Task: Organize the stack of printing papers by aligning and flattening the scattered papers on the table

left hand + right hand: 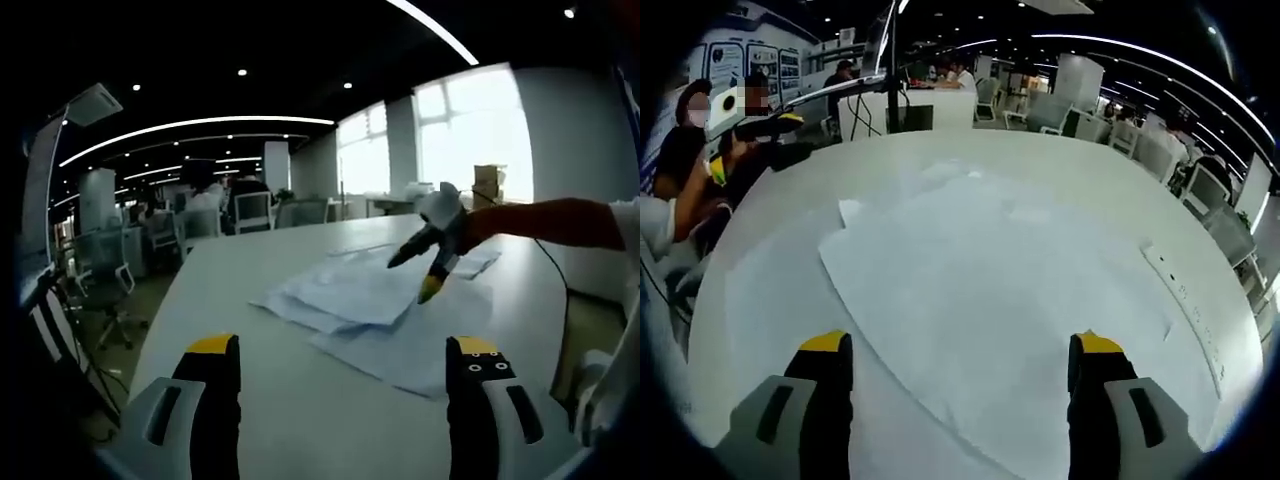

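Several white printing papers point(365, 305) lie scattered and overlapping on the white table point(250, 270). My left gripper point(345, 350) is open, hovering over bare table short of the sheets. The right gripper point(410, 276), held by a gloved hand on an orange sleeve, hangs over the far side of the papers. In the right gripper view the papers point(980, 270) spread under my open right gripper point(960, 345), with nothing between its jaws. The left gripper point(752, 143) shows at the table's far left edge, held by a person.
A long white strip-like object point(1185, 295) lies on the table point(760, 300) to the right of the papers. Office chairs point(110, 270) and desks stand around the table. A black pole on a stand point(892, 70) rises beyond the far edge. People sit nearby.
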`<action>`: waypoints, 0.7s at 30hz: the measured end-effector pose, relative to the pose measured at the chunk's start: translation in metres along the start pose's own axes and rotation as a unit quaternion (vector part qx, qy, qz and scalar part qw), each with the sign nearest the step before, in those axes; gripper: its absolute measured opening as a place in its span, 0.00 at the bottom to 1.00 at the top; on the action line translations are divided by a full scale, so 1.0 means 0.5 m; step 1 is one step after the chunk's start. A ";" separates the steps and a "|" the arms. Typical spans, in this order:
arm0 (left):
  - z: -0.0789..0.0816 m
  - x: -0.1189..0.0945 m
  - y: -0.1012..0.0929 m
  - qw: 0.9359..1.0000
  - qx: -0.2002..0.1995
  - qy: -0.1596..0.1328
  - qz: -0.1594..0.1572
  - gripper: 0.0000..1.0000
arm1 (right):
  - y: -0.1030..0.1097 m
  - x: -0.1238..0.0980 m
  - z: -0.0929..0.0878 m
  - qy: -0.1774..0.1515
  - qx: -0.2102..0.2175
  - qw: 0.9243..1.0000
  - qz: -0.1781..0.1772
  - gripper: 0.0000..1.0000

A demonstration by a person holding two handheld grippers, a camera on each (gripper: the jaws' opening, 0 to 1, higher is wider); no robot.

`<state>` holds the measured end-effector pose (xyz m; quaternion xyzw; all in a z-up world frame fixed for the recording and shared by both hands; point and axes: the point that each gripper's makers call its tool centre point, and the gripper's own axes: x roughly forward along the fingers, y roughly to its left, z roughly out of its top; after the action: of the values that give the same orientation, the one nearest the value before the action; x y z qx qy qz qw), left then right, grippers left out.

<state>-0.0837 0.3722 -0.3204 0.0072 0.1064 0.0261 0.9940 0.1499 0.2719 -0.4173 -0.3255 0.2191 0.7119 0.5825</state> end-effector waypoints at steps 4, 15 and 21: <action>0.002 -0.003 0.002 1.000 0.001 -0.001 0.002 0.87 | 0.007 0.008 0.003 0.002 0.003 1.000 0.007 0.84; 0.003 -0.003 0.007 1.000 0.001 0.000 0.003 0.87 | -0.008 0.018 0.002 -0.008 0.031 0.999 0.026 0.84; 0.005 -0.001 0.005 1.000 0.001 -0.001 0.003 0.87 | -0.017 0.018 0.006 -0.006 0.030 0.999 0.025 0.78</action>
<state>-0.0841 0.3748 -0.3180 0.0087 0.1053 0.0286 0.9940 0.1562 0.2822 -0.4211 -0.2984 0.2448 0.7212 0.5753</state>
